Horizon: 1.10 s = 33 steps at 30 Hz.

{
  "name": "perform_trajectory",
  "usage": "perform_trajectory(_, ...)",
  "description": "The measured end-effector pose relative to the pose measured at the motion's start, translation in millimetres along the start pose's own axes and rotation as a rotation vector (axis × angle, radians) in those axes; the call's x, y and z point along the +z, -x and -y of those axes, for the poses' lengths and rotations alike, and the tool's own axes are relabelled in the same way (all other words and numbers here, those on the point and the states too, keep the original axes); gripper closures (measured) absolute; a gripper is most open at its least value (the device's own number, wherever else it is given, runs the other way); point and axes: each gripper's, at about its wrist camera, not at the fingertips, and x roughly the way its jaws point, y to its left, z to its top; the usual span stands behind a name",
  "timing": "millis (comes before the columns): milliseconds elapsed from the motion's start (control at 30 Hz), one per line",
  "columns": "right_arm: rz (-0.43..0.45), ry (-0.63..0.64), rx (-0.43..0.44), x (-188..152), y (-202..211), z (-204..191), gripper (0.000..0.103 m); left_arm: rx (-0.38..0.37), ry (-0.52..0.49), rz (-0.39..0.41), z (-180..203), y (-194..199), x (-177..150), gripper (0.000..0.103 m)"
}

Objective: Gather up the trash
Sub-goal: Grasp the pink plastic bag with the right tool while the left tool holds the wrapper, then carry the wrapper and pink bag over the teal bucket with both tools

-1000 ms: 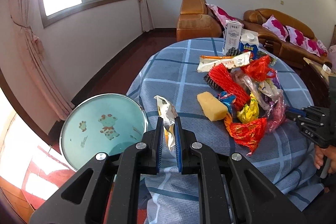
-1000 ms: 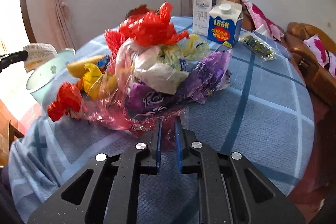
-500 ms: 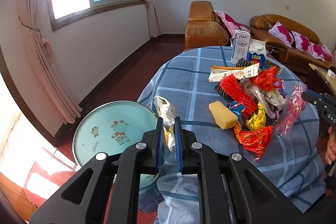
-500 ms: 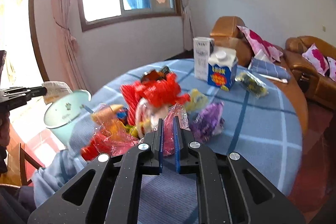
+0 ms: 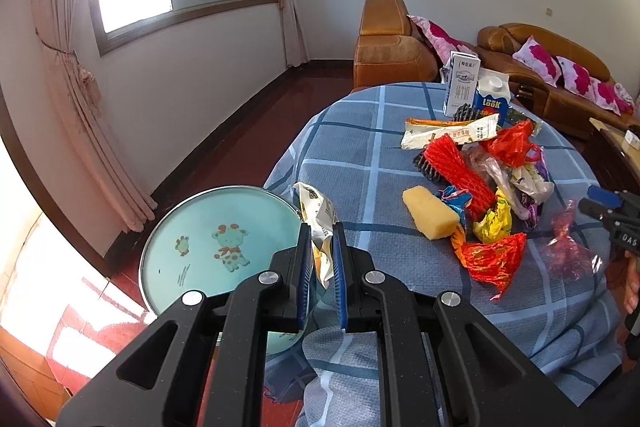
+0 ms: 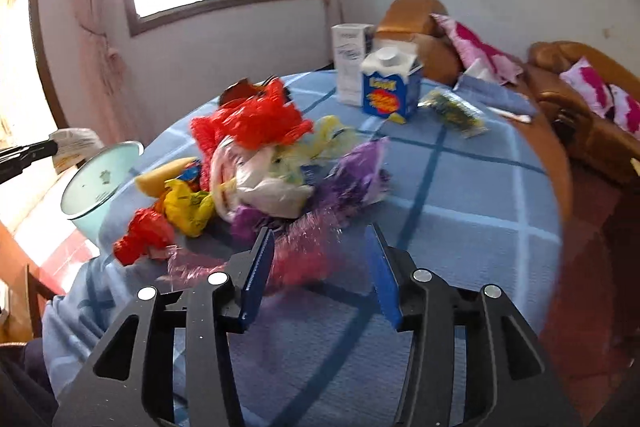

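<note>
**Currently: left tool clamped on wrapper, right tool spread at the trash pile**

Round surface [image 5: 360, 131] — covered with a blue checked cloth — carries the trash in one loose pile on its near half. Beside its edge, at lower level, stands the pale green bin [image 5: 208, 223] with a giraffe print inside; nothing is visible in it.

Trash pile, main items: red plastic bag [image 6: 256, 119] on top, white bag [image 6: 276, 191] under it, purple wrapper [image 6: 360, 167] to the right, yellow wrapper [image 6: 188, 203] and red foil wrapper [image 6: 140, 235] to the left. A yellow sponge [image 5: 430, 213] lies at the pile's edge. Two cartons stand upright at the far side: the white carton [image 5: 460, 83] and, just beside it, the blue carton [image 5: 490, 99].

Left tool [image 5: 322, 267]: jaws pressed together on a white snack wrapper [image 5: 316, 215], held in the air near the bin rim.

Right tool [image 6: 320, 267]: jaws have just been opening and now stand spread. The pink cellophane [image 6: 304, 255] sits between them, blurred — neither pad presses on it.
</note>
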Motion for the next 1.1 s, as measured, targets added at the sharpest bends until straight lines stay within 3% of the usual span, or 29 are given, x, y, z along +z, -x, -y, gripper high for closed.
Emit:
perform_trajectory(400, -0.028, 0.002, 0.098, 11, -17, 17, 0.048, 0.004, -0.004, -0.023, 1, -8, -6, 0.092)
perform_trajectory(567, -0.129, 0.076, 0.142, 12, -41, 8, 0.045, 0.003, -0.011, -0.031, 2, -10, -9, 0.092)
perform_trajectory(600, -0.153, 0.091, 0.151, 8, -45, 6, 0.046, 0.004, -0.01, -0.031, 1, -10, -9, 0.092)
perform_trajectory(667, -0.183, 0.131, 0.172, 0, -46, -2, 0.071, 0.008, -0.005, -0.032, -1, -10, -8, 0.092)
perform_trajectory(700, -0.179, 0.15, 0.163, -3, -44, -5, 0.073, 0.009, -0.004, -0.032, -2, -10, -8, 0.092)
perform_trajectory(767, -0.162, 0.177, 0.134, -7, -38, -11, 0.087, 0.01, -0.002, -0.032, -2, -10, -8, 0.092)
perform_trajectory(967, -0.069, 0.121, 0.121, -5, -15, -17, 0.093, 0.013, -0.009, -0.014, -1, -2, -5, 0.092)
perform_trajectory(1100, -0.005, 0.08, 0.146, 15, -2, -30, 0.094, 0.024, -0.007, -0.002, -4, 3, -3, 0.092)
